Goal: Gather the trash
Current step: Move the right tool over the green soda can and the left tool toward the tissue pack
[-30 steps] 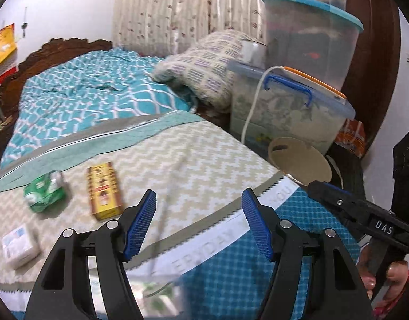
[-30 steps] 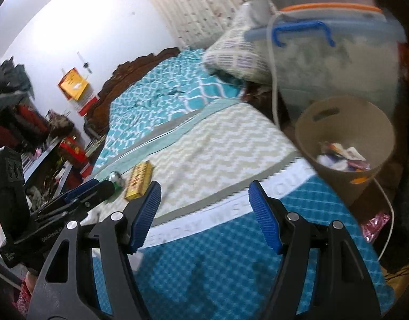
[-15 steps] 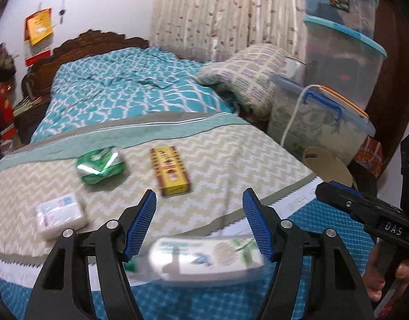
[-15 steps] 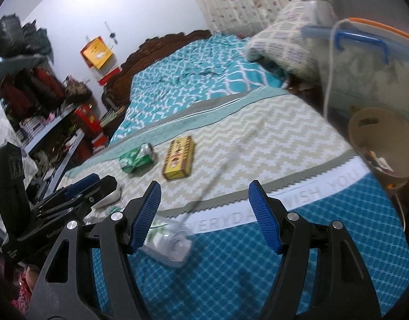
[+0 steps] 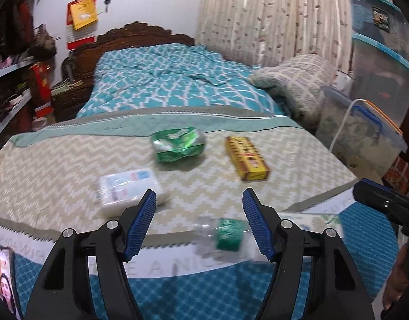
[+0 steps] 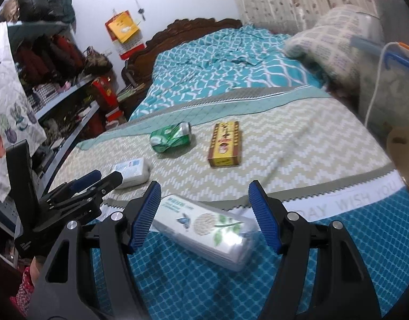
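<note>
Trash lies on the bed. A clear plastic bottle with a green cap (image 5: 228, 233) and flowered label (image 6: 204, 225) lies nearest, just in front of both grippers. A crushed green can (image 5: 177, 145) (image 6: 171, 137), a yellow box (image 5: 247, 158) (image 6: 225, 144) and a white tissue pack (image 5: 129, 189) (image 6: 131, 172) lie farther back. My left gripper (image 5: 199, 222) is open and empty above the bottle's cap end. My right gripper (image 6: 204, 218) is open and empty over the bottle's body. The left gripper also shows in the right wrist view (image 6: 97, 184).
A tan waste bin (image 6: 403, 157) stands off the bed's right side beside stacked plastic storage boxes (image 5: 364, 122). A pillow (image 5: 295, 82) lies at the far right. Cluttered shelves (image 6: 57, 85) line the left. A phone (image 5: 4, 280) lies at the lower left.
Both grippers swung left, away from the bin and toward the trash on the bed. The bottle has come into view under them. Both stay open.
</note>
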`<state>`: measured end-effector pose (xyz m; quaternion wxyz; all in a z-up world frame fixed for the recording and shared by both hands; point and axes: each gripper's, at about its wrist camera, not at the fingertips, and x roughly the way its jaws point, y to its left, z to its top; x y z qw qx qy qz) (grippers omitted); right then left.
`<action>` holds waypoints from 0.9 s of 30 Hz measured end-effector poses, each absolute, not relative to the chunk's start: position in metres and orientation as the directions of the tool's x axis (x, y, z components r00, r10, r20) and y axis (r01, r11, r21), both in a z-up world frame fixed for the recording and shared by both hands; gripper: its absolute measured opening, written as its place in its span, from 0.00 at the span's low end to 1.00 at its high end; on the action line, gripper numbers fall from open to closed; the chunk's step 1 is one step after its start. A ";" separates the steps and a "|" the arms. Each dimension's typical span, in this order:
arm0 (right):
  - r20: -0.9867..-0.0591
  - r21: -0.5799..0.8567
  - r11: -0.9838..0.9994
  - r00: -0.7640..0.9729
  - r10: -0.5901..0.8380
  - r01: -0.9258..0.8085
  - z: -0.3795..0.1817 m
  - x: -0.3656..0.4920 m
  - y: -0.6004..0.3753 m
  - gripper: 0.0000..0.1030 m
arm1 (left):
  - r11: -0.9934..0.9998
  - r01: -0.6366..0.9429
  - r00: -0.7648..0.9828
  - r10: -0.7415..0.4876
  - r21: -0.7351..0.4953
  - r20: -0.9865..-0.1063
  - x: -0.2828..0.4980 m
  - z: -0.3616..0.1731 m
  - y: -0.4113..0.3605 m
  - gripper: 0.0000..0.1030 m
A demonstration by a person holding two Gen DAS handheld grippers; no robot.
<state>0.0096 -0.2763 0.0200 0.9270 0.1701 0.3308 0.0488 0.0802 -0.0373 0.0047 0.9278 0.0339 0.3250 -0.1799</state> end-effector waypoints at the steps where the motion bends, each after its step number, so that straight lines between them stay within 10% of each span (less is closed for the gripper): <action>1: -0.599 0.346 0.938 0.774 0.207 0.017 0.020 0.011 -0.273 0.67 | 0.938 0.343 0.727 -0.299 -0.050 -0.618 0.081 0.002 -0.032 0.62; 27: -0.681 0.327 0.941 0.669 0.298 -0.086 0.005 0.065 -0.212 0.68 | 0.992 0.122 0.712 -0.102 -0.020 -0.695 0.117 -0.052 0.055 0.65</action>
